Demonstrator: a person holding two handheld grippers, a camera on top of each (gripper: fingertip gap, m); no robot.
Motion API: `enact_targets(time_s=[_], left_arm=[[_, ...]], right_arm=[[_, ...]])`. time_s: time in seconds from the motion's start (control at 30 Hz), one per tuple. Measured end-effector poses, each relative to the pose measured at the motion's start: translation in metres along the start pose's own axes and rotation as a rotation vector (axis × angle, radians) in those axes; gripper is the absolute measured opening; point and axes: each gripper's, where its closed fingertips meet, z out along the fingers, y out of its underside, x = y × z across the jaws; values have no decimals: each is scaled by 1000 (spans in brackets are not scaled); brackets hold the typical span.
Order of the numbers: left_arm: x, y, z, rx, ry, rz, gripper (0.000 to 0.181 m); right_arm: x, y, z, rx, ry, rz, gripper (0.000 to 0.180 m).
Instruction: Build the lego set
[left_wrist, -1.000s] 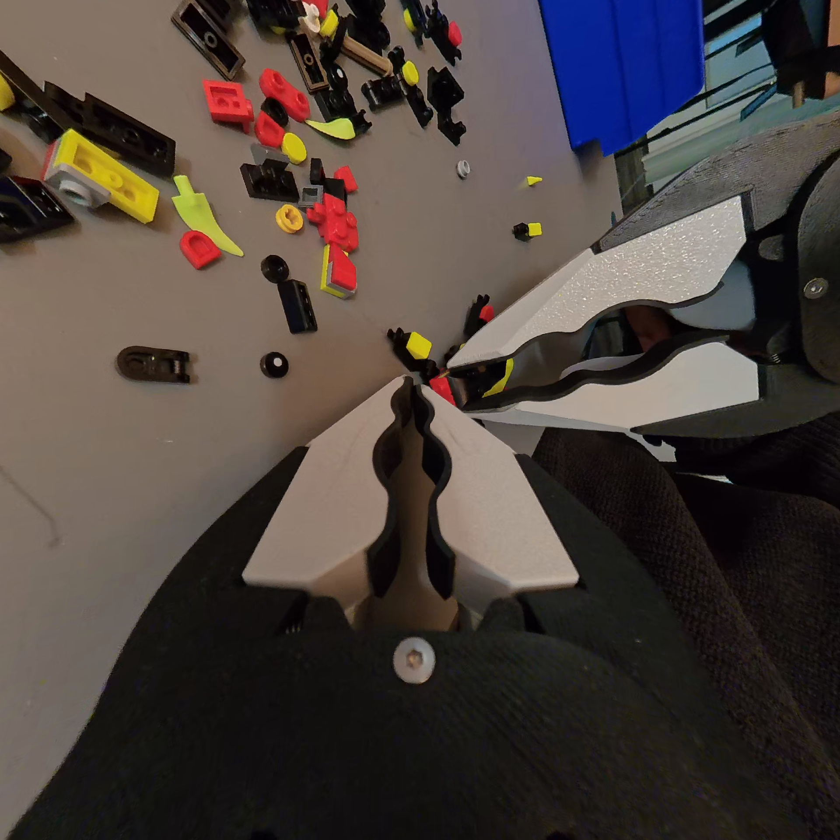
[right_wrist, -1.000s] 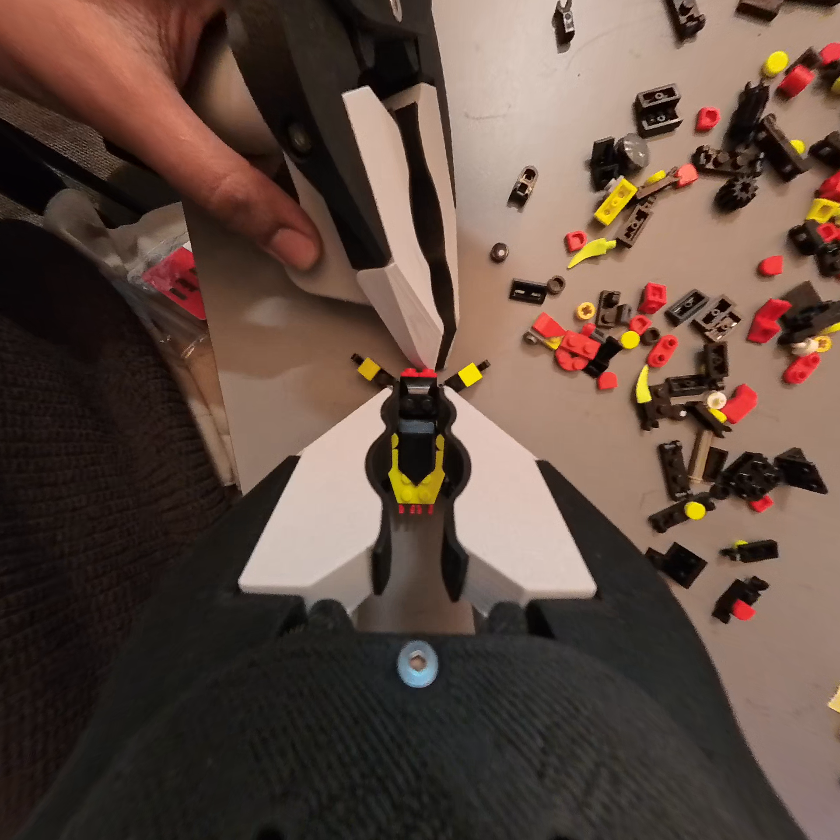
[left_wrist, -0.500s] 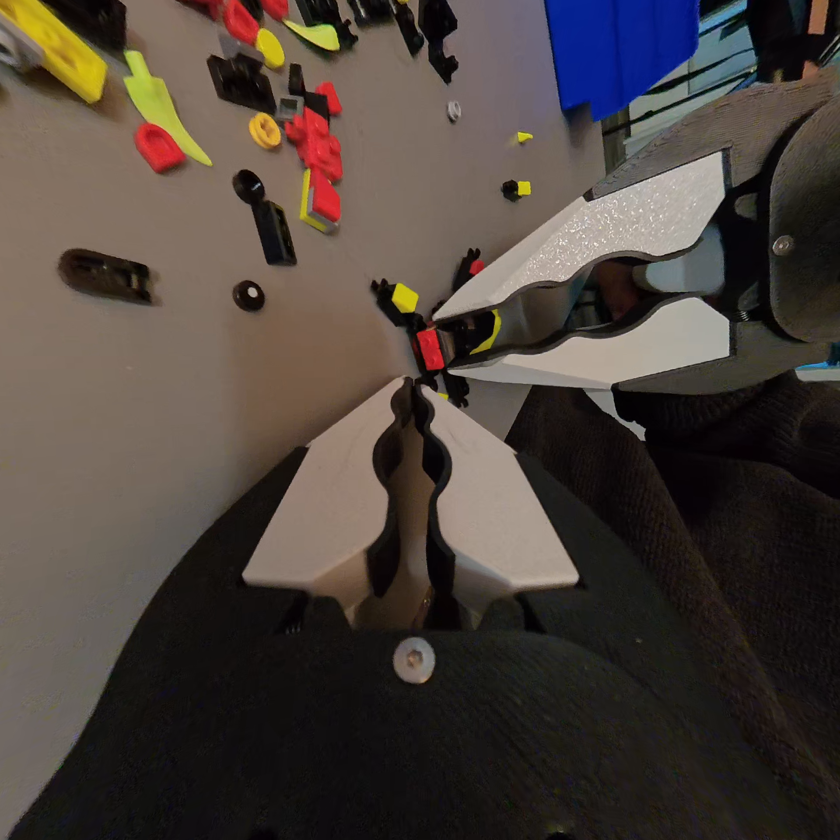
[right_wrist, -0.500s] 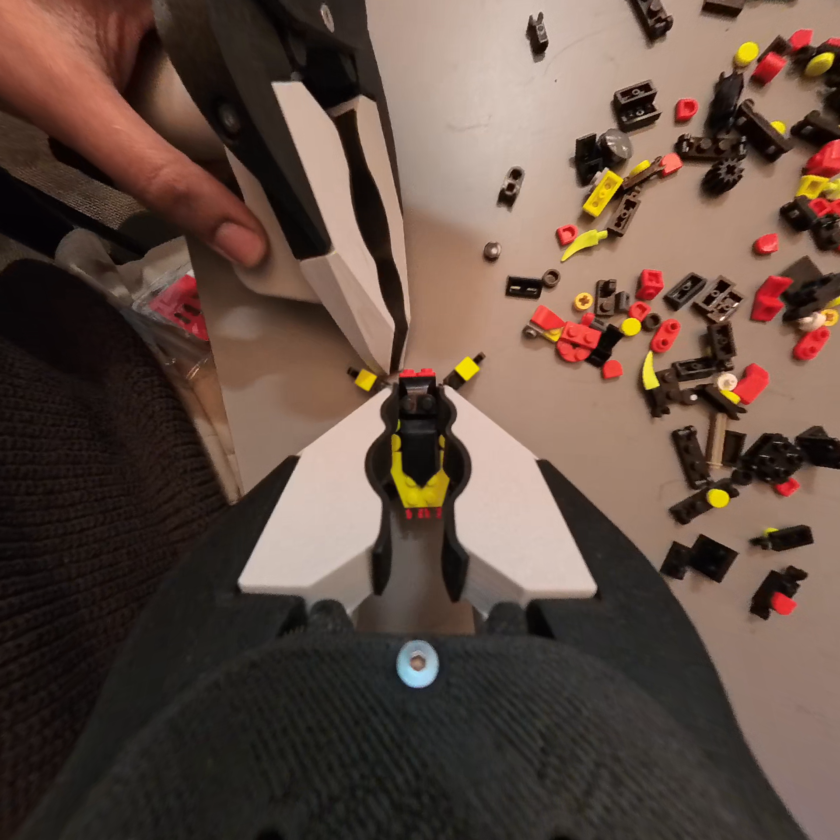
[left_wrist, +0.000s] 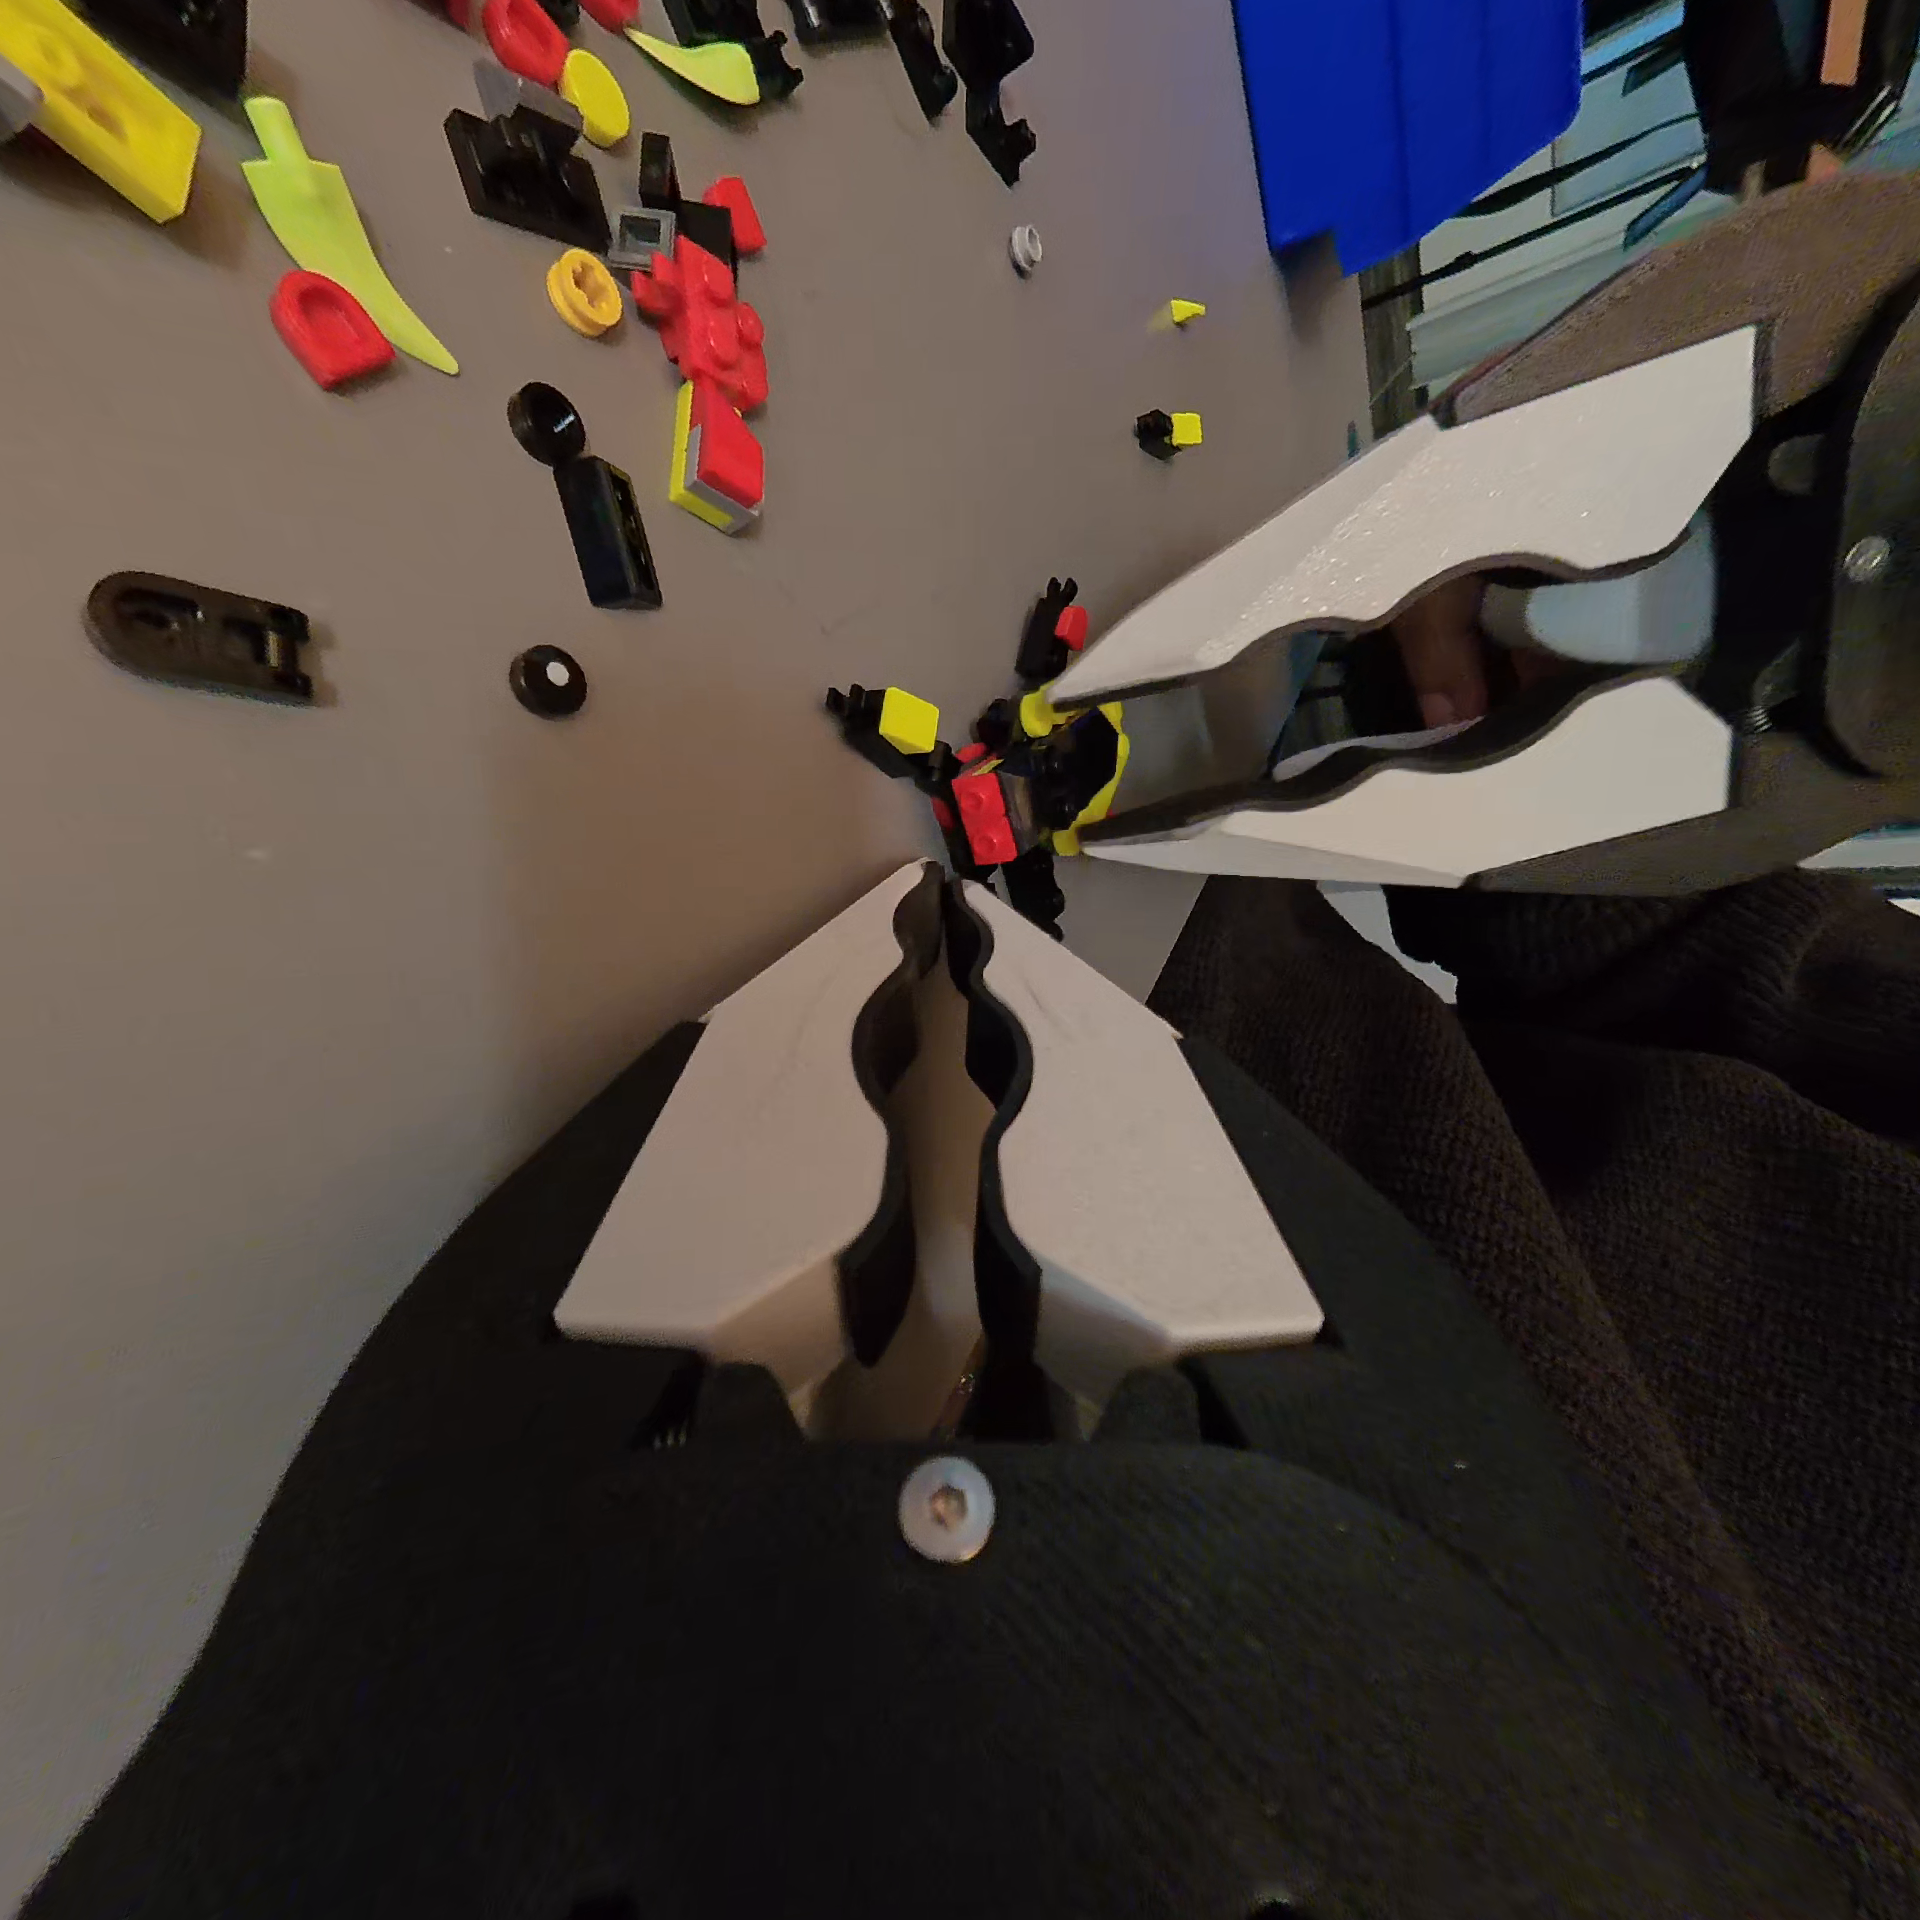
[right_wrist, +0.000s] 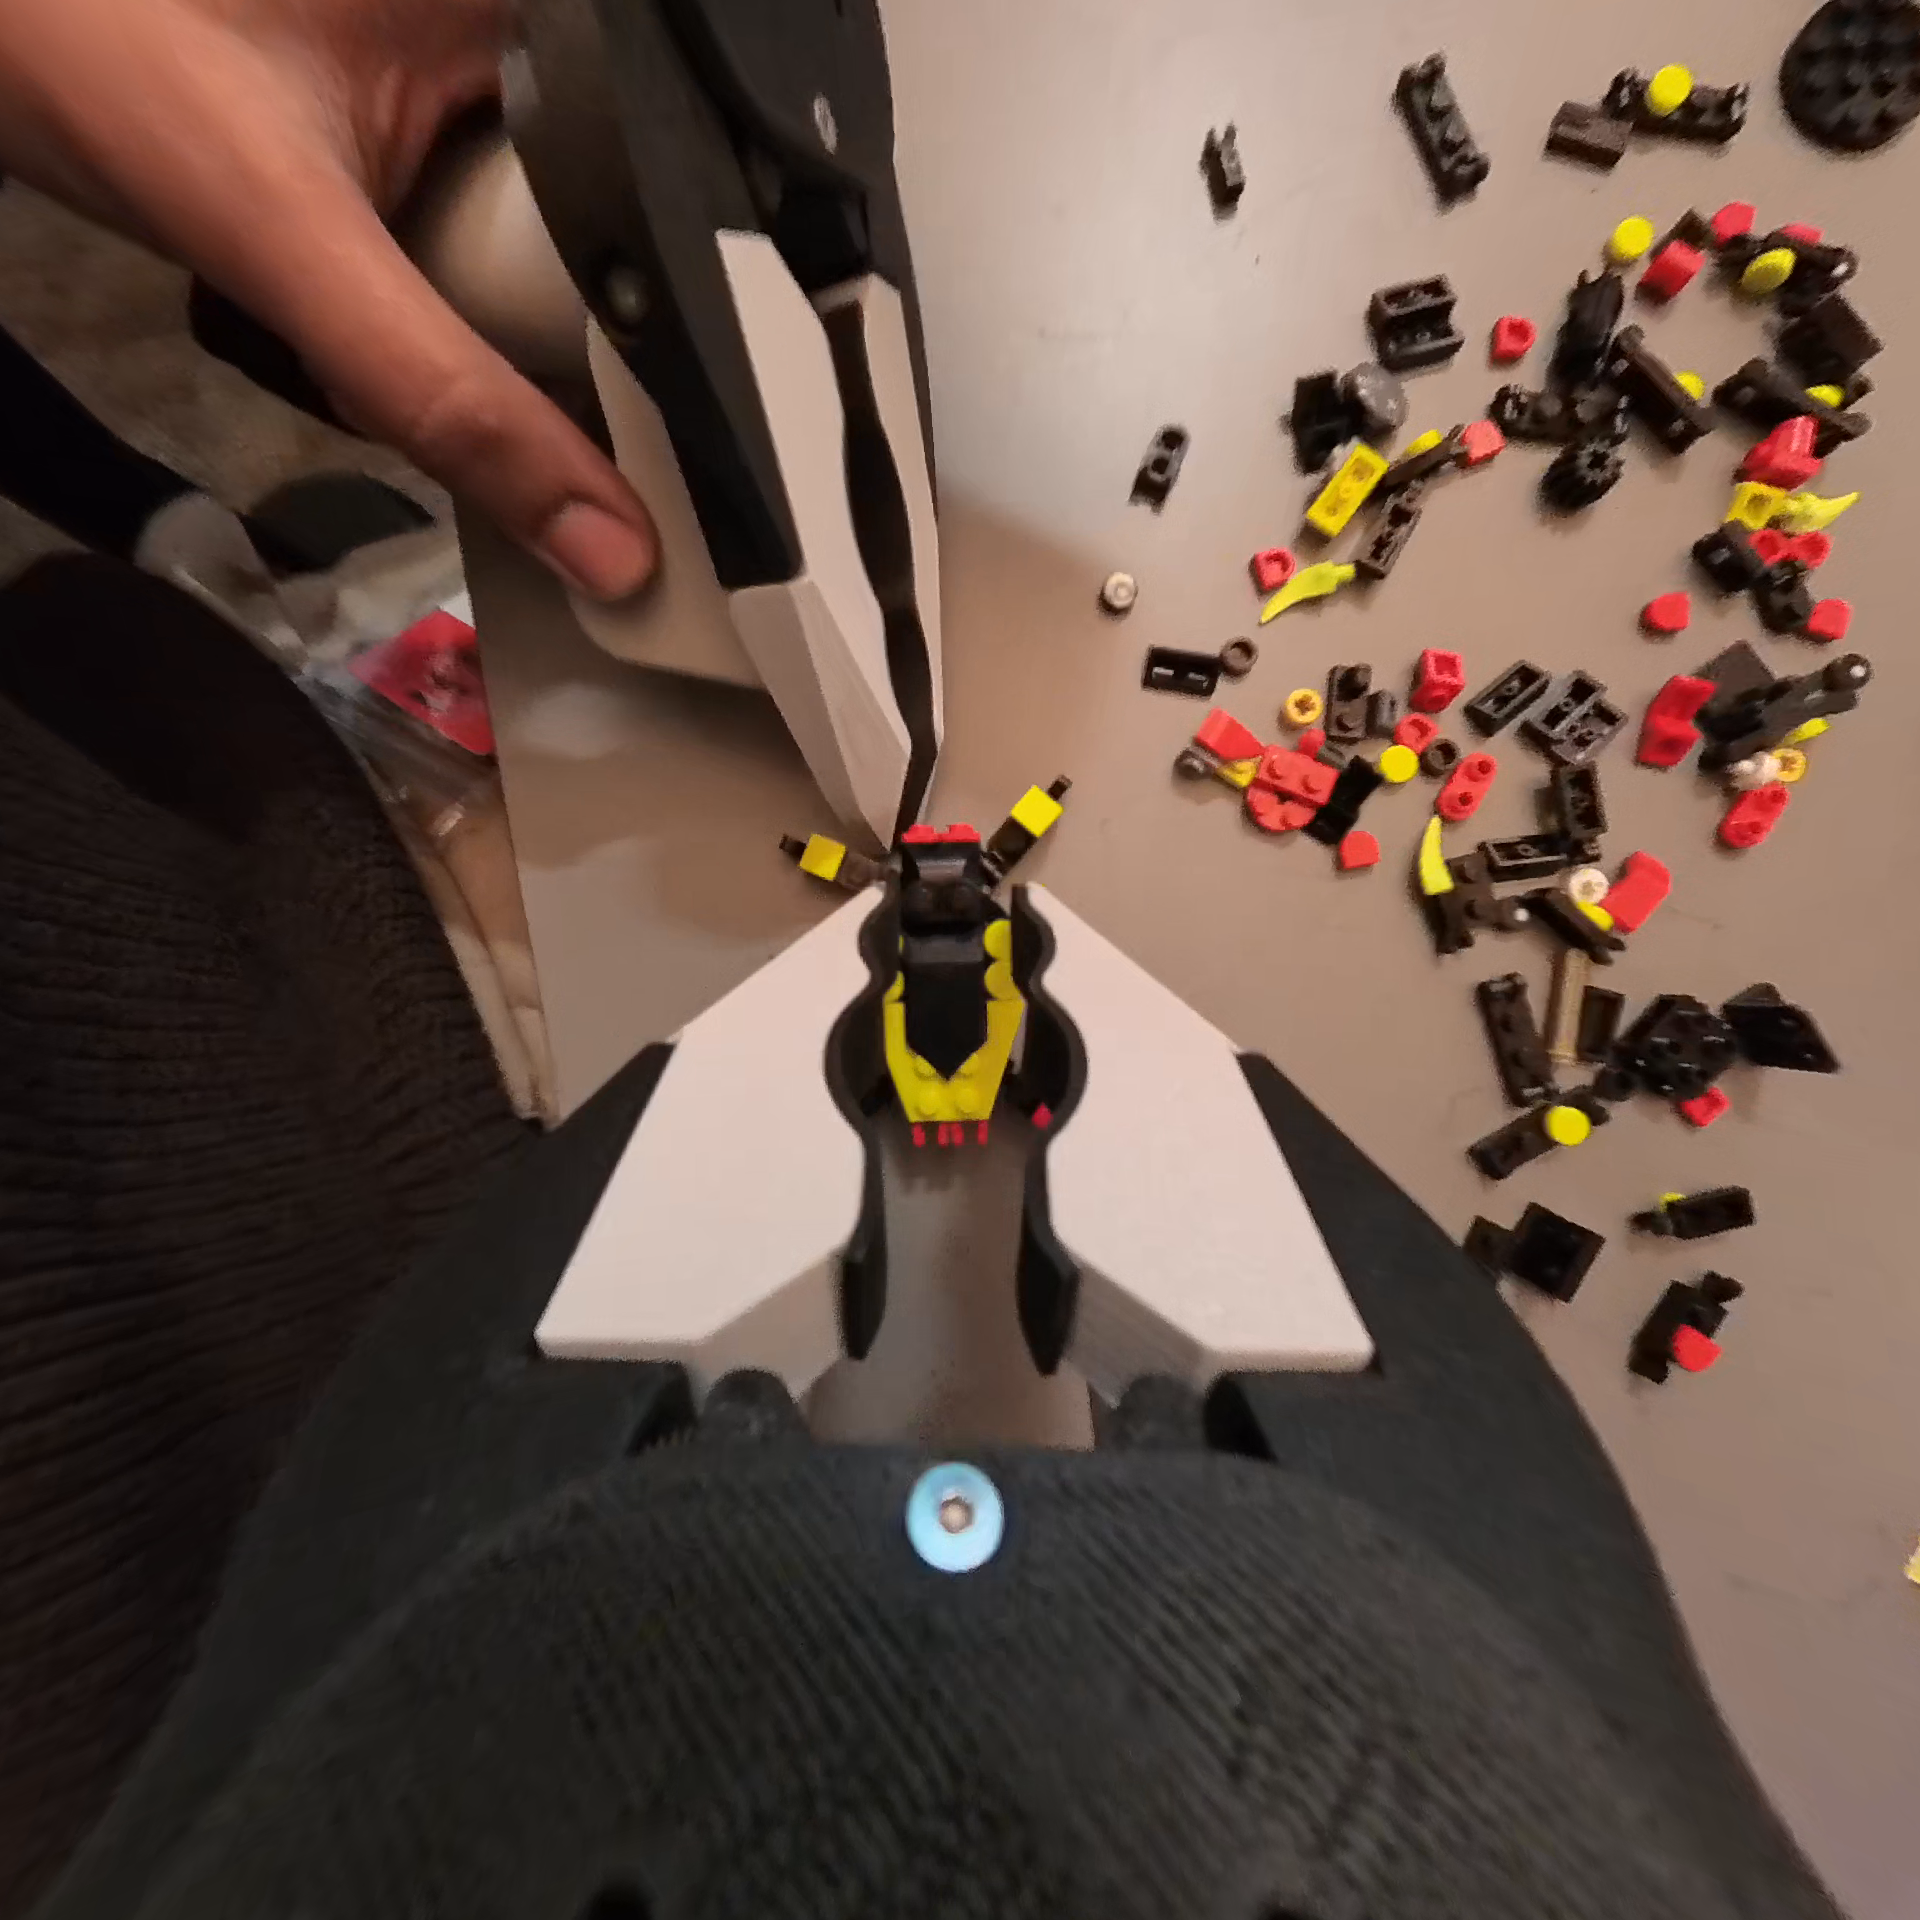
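My right gripper (right_wrist: 951, 896) is shut on a small Lego model (right_wrist: 943, 1013) with a black body, yellow sides and red studs at its nose. Two black arms with yellow tiles (right_wrist: 1032, 810) stick out in front. My left gripper (left_wrist: 940, 875) is shut with nothing visible between its tips. It sits just below and left of the model's red nose (left_wrist: 985, 816). In the right wrist view the left gripper (right_wrist: 914, 816) comes down from the upper left with its tip at the model's nose. The right gripper (left_wrist: 1068, 774) enters the left wrist view from the right.
Several loose black, red and yellow pieces lie on the grey table (left_wrist: 312, 1039), at the upper left in the left wrist view and at the right (right_wrist: 1538, 727) in the right wrist view. A hand (right_wrist: 416, 343) holds the left gripper. A blue bin (left_wrist: 1403, 104) stands beyond the table edge. A clear bag of pieces (right_wrist: 426, 675) lies at the near edge. Both grippers' tips are close together, under 4 cm apart.
The left gripper has tilted and slid a little left across the model's nose. The right gripper still holds the model, now slightly up and right of the left tip. The loose pieces have not moved.
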Motion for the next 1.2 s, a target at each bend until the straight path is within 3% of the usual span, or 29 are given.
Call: enact_targets(time_s=[1.2], left_arm=[[-1,-4,0,9,-7,6,0]], right_arm=[[0,3,8,-145,-6,-78,14]])
